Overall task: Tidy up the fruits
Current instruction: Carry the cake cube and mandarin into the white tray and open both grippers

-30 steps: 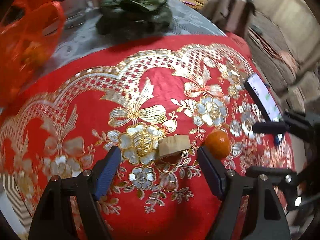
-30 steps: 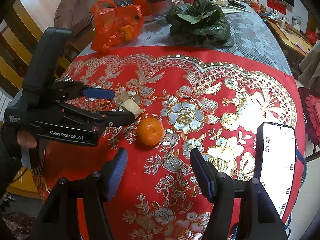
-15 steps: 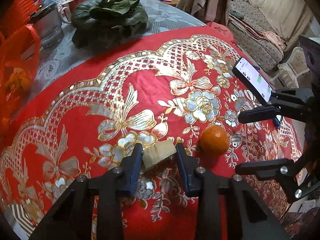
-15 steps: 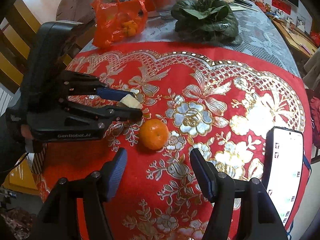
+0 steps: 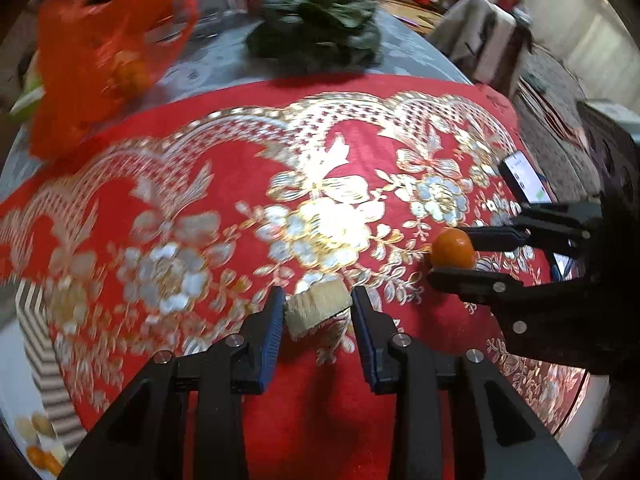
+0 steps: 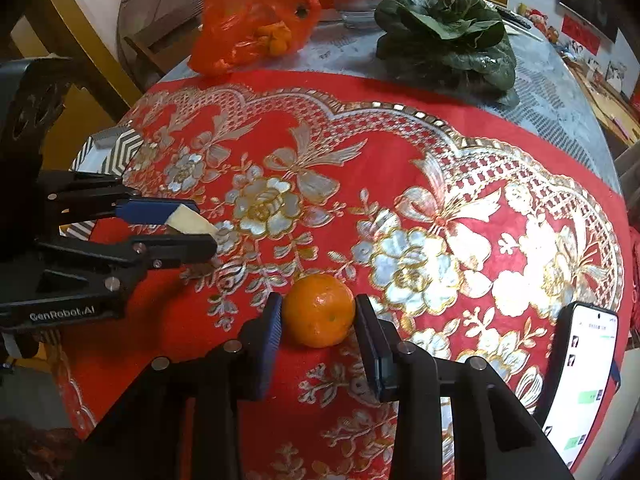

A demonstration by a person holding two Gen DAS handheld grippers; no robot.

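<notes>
While a round orange mandarin (image 6: 318, 310) sits on the red and gold tablecloth (image 6: 400, 152), the right gripper (image 6: 318, 320) pinches it on both sides. Just to its left, the left gripper (image 5: 318, 312) clamps a pale fruit wedge (image 5: 318, 308). Beyond lie an orange plastic bag (image 6: 252, 20) and leafy greens (image 6: 448, 40).
</notes>
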